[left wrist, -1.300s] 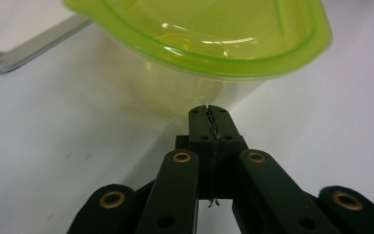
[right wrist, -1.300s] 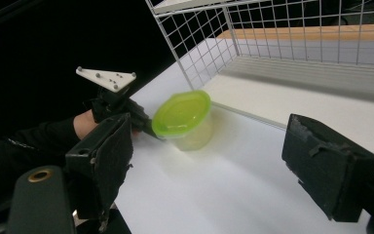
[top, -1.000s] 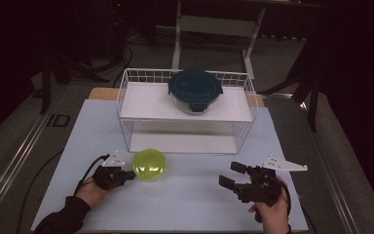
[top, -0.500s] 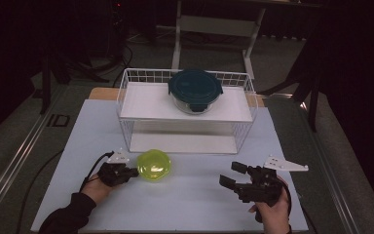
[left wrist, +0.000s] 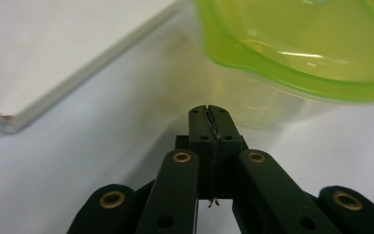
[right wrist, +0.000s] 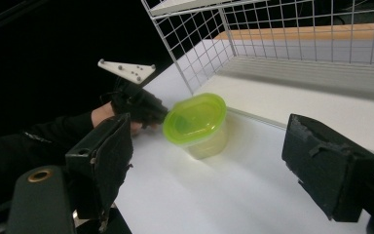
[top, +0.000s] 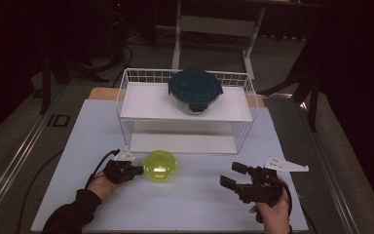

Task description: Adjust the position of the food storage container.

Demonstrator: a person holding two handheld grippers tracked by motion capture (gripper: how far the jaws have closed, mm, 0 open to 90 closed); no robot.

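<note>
A small clear container with a lime-green lid (top: 160, 165) stands on the white table in front of the wire rack. My left gripper (top: 139, 170) is at its left side, jaws shut with nothing between them. In the left gripper view the closed tips (left wrist: 208, 109) sit just under the lid's rim, close to the container wall (left wrist: 292, 44); I cannot tell if they touch. My right gripper (top: 230, 174) hovers open at the front right, well apart from the container. It looks across at the container (right wrist: 196, 122) and the left gripper (right wrist: 163, 116).
A white wire rack (top: 126, 97) stands at the back of the table with a white shelf on top. A glass container with a dark teal lid (top: 195, 89) rests on that shelf. A white board (top: 180, 143) lies on the rack's floor.
The left gripper and the green-lidded container have both shifted a little to the right across the table. The right gripper has hardly moved.
</note>
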